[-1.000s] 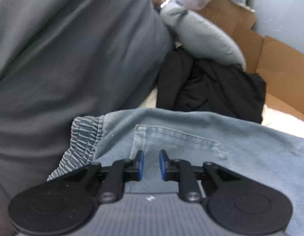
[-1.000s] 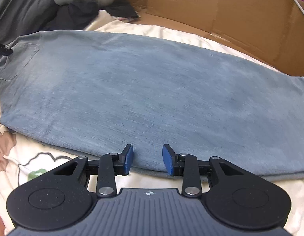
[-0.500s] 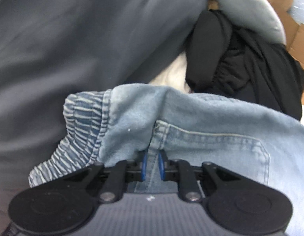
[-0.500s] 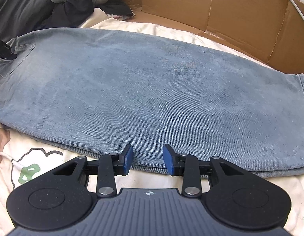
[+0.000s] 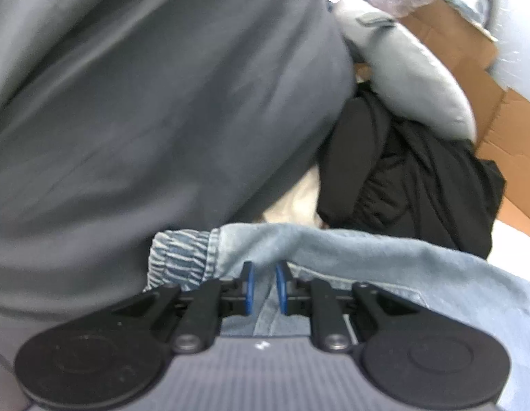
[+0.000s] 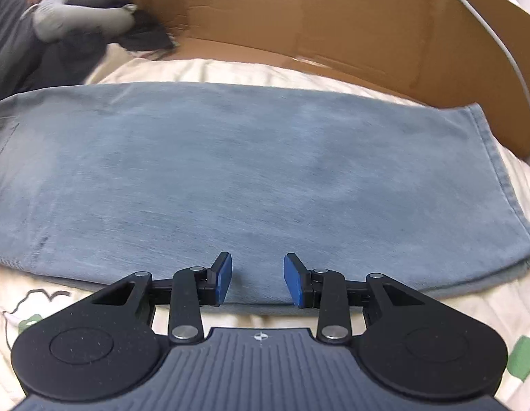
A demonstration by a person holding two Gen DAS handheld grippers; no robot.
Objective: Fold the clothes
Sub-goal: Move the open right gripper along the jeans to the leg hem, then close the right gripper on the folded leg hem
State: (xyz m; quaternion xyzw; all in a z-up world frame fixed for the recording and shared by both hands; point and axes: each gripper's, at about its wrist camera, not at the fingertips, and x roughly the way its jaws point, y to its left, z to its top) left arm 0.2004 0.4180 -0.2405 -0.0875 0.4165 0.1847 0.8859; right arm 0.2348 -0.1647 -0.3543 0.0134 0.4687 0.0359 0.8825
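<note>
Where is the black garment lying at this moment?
In the left wrist view the black garment lies bunched at right of centre, just beyond the jeans, under the grey cushion and against the cardboard.

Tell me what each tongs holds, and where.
Left tongs pinch the jeans at a fold beside the elastic waistband. Right tongs hold nothing.
</note>
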